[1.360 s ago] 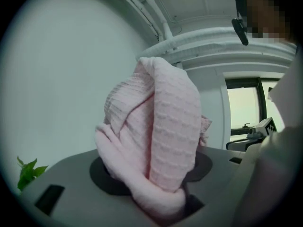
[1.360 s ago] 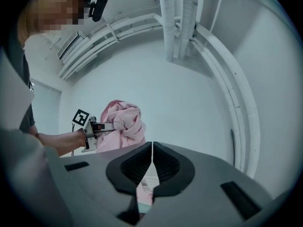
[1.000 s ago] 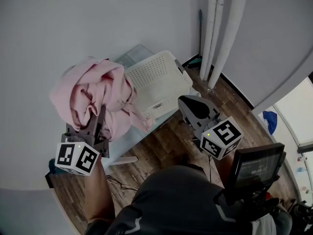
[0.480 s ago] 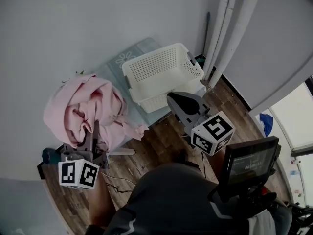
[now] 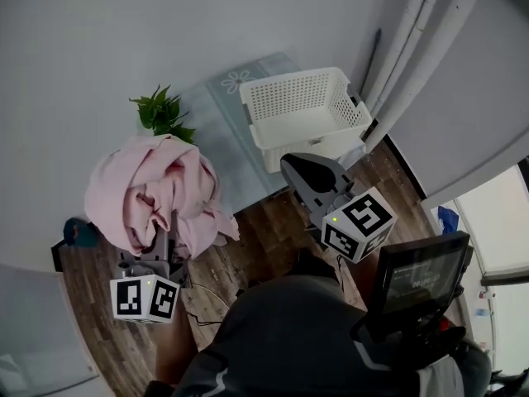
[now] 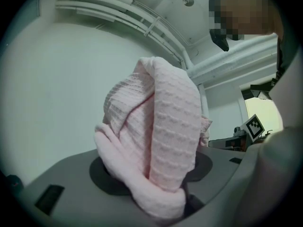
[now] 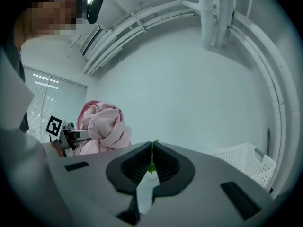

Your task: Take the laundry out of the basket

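Carrying the pink laundry (image 5: pixel 153 193) clear of the basket is the step in hand, I judge. I want my left tool (image 6: pixel 163 193) clamped firmly on the knit bundle and high enough that the loose folds don't drag on the floor (image 5: pixel 248 246). My right tool (image 7: pixel 150 162) is closed on nothing, near the white basket (image 5: pixel 302 106). That basket sits on the counter (image 5: pixel 223 147) and looks empty from above. The laundry hangs well apart from it, near a green plant (image 5: pixel 161 110).

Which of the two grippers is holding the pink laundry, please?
The left gripper: it is shut on the pink laundry, whereas the right gripper is shut with nothing in it.
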### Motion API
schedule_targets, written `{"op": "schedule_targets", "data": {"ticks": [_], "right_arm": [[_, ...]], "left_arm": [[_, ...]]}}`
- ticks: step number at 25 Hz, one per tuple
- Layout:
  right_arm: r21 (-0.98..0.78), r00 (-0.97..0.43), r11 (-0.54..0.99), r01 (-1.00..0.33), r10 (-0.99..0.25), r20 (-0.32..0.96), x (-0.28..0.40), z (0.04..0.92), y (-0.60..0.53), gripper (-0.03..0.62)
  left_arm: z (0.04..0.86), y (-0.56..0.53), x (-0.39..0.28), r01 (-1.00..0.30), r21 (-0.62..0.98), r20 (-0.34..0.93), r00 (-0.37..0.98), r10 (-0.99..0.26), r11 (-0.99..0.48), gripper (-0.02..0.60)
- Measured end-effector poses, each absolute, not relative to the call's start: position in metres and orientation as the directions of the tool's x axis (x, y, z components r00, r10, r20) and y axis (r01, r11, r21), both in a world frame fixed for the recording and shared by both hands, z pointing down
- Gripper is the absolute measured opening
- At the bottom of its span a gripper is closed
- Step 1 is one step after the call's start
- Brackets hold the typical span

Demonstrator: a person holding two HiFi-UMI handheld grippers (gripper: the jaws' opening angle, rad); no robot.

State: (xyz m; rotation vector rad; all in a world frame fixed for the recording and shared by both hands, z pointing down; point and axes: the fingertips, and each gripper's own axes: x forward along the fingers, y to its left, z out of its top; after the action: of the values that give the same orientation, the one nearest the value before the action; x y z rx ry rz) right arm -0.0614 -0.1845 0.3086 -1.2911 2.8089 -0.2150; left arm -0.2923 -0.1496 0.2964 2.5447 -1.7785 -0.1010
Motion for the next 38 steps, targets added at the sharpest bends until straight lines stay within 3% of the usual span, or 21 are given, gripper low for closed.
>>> {"op": "schedule_targets", "data": {"ticks": [16,38], "right_arm": [[-0.14,-0.752,0.743,-0.654,-0.659,0.017,-0.099,0.307,-0.186,0.02],[-0.113,-0.751,0.745,-0.657,-0.66,0.016,-0.073,0.314,-0.2,0.018]], "left_arm": [[0.33,-0.096,-0.301,-0.986,0.071,0.0,0.154,-0.988,-0.154,0.268],[0.349,-0.113,-0.263,-0.987,0.038,0.02,0.155,-0.988,-0.155,0.268]]}}
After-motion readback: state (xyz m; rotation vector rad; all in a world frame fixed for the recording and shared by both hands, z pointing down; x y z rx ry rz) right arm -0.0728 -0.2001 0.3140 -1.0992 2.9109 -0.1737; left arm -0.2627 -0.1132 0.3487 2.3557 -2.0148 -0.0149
